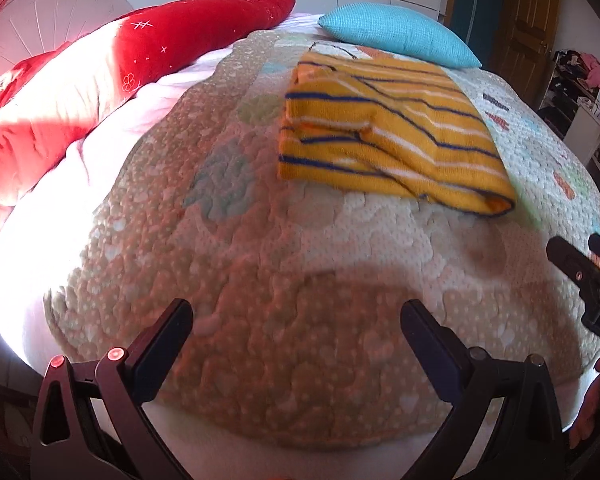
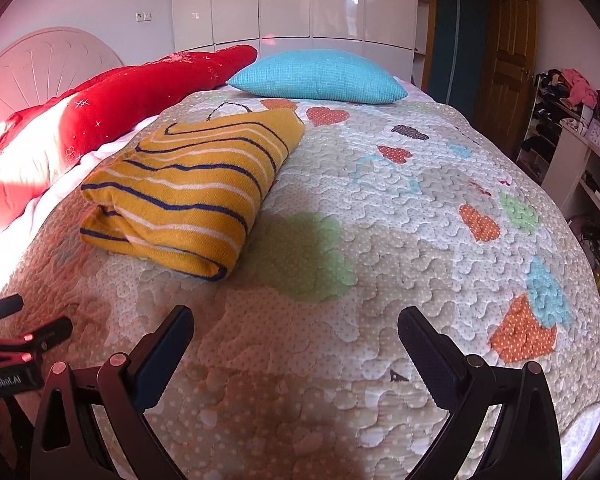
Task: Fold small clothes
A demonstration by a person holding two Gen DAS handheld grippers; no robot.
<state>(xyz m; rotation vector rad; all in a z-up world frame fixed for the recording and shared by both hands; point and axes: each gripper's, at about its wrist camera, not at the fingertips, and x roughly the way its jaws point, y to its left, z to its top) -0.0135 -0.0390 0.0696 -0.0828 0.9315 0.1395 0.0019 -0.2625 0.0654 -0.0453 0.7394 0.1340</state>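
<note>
Left wrist: my left tongs [image 1: 296, 320] gape wide, empty, over the quilt [image 1: 260, 280]. Striped jumper [image 1: 388, 136] lies folded ahead, apart.

Right wrist: right tongs [image 2: 296, 326] likewise spread, empty. Jumper [image 2: 196, 184] looks soft, light, floppy; I'd pinch a folded edge.

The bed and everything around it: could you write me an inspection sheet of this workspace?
Surface: quilted bedspread with heart patches, lying flat.
Job's things: yellow striped garment, folded into a bundle, touching neither gripper.
Clutter: turquoise cushion and red duvet beyond the garment.
Grippers: left gripper open, empty; right gripper open, empty; both low over the near quilt.
Cables: nothing seen.
Surroundings: white wardrobe, wooden door, crowded shelves, white headboard.
</note>
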